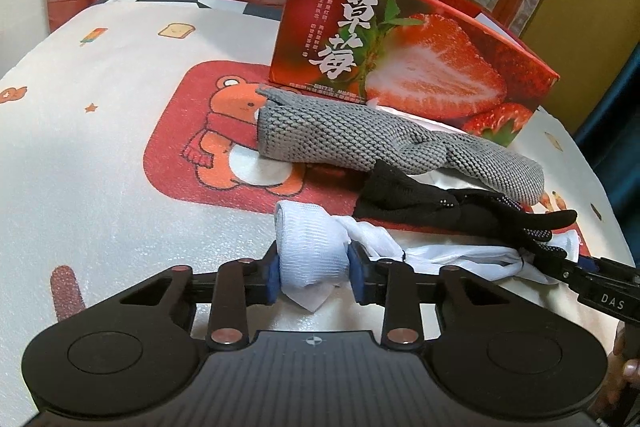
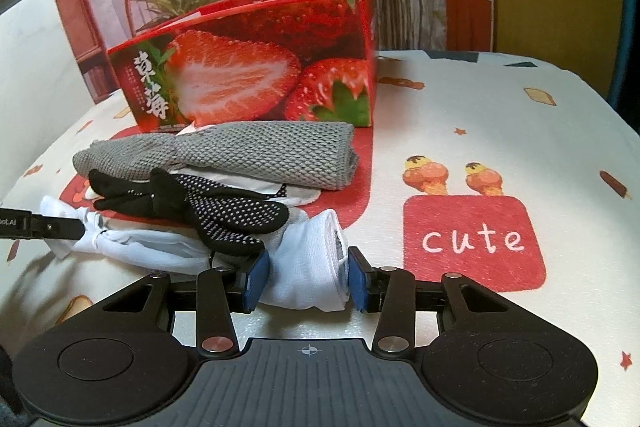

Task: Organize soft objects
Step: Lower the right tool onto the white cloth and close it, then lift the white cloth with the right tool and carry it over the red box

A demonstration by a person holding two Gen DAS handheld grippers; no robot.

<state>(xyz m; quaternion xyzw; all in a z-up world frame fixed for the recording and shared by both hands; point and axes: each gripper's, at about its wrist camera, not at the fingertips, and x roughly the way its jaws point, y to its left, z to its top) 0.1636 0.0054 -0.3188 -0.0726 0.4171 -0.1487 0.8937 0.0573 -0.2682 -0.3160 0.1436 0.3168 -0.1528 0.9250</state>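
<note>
Gripping one white fabric piece (image 1: 316, 247) from both ends, I have my left claw (image 1: 310, 267) clenched on its rolled, ribbed end, the blue pads (image 1: 269, 273) pressing in from either side. My right claw (image 2: 306, 277) is clamped on the opposite end of that same white piece (image 2: 308, 267), which bunches up between its pads (image 2: 256, 277). From my left claw, the fabric stretches away to the right as a twisted strand, toward my right claw (image 1: 576, 265) at the frame's edge.

Just beyond the white piece, ahead of both claws, lies one black dotted glove (image 2: 224, 211), partly resting on the white fabric. Farther ahead again lies one grey knitted cloth (image 1: 360, 139), folded long. Behind the grey cloth, farthest from my claws, stands one red strawberry box (image 1: 400, 55), open at the top, with the cloth touching its base.

Everything rests on one cream cloth-covered table (image 2: 500, 115) printed with one bear (image 1: 236, 131) and two ice cream cones (image 2: 454, 179).
</note>
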